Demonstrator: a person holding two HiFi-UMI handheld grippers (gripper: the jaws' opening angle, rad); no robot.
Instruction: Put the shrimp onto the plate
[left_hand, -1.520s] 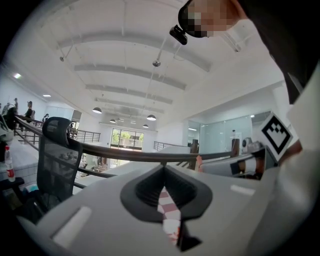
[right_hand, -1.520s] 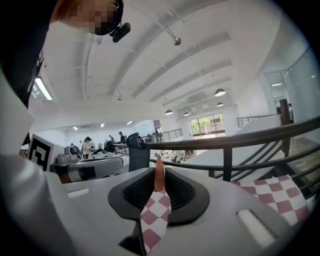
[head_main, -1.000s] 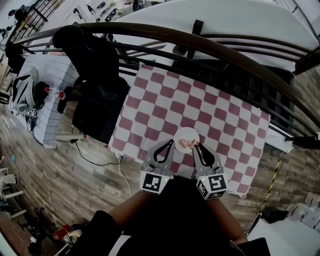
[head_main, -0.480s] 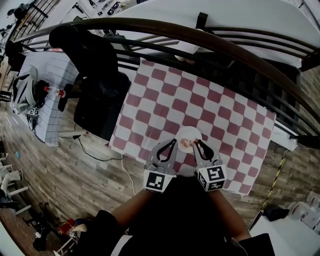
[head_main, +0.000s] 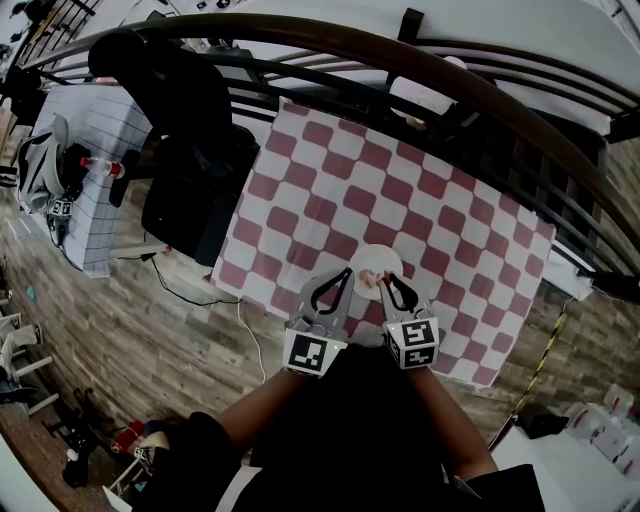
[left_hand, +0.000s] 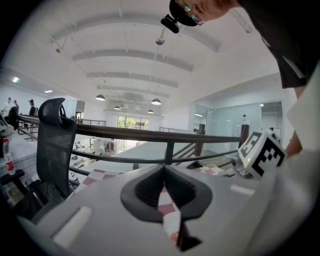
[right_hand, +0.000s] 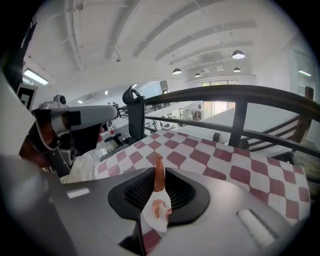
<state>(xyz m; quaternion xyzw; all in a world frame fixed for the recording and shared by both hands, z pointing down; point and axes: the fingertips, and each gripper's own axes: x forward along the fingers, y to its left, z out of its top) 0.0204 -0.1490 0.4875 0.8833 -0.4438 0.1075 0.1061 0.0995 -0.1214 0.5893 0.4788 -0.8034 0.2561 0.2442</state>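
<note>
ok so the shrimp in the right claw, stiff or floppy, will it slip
Probably fairly stiff: the shrimp sticks up from the right claw without drooping. Likely light, as a tip pinch alone holds it. Held by one end, it might twist or slip.

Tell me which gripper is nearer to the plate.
Right. The right gripper has its tips over the near part of the plate, shut on a shrimp. The left gripper is shut and empty, its tips at the plate's left rim, over the checked cloth.
</note>
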